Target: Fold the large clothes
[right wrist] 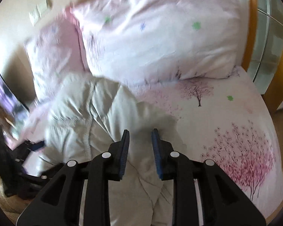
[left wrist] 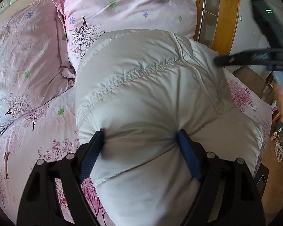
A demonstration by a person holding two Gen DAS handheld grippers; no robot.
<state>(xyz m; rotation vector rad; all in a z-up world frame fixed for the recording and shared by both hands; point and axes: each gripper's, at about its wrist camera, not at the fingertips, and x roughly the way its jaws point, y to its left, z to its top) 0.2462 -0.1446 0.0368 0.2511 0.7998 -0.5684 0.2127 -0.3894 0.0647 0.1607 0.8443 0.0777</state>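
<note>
A: What's hard to read here? The right wrist view is smeared with blur, so the wall switches and the dark clutter at its left edge are anyone's guess.

B: And from the left wrist view the puffy off-white quilted padded garment [left wrist: 141, 98] is cut off by the bottom edge, its near end hidden behind the left gripper [left wrist: 141, 139]. The right gripper [left wrist: 222, 60] shows there only as a blurred dark shape at the right edge, fingers unreadable.

A: Its own camera settles that: right gripper [right wrist: 140, 137] with blue pads spread apart, nothing between them, hovering over the garment [right wrist: 96, 116].

B: Left gripper, then: jaws wide but squeezing a thick bunched fold of the garment, fabric puckering at both blue pads.

A: The garment itself: bulging, with a gathered stitched seam running across it, lying on the pink blossom-print bedsheet [left wrist: 47, 131], its far end against the pale pink floral pillow [left wrist: 130, 11].
</note>
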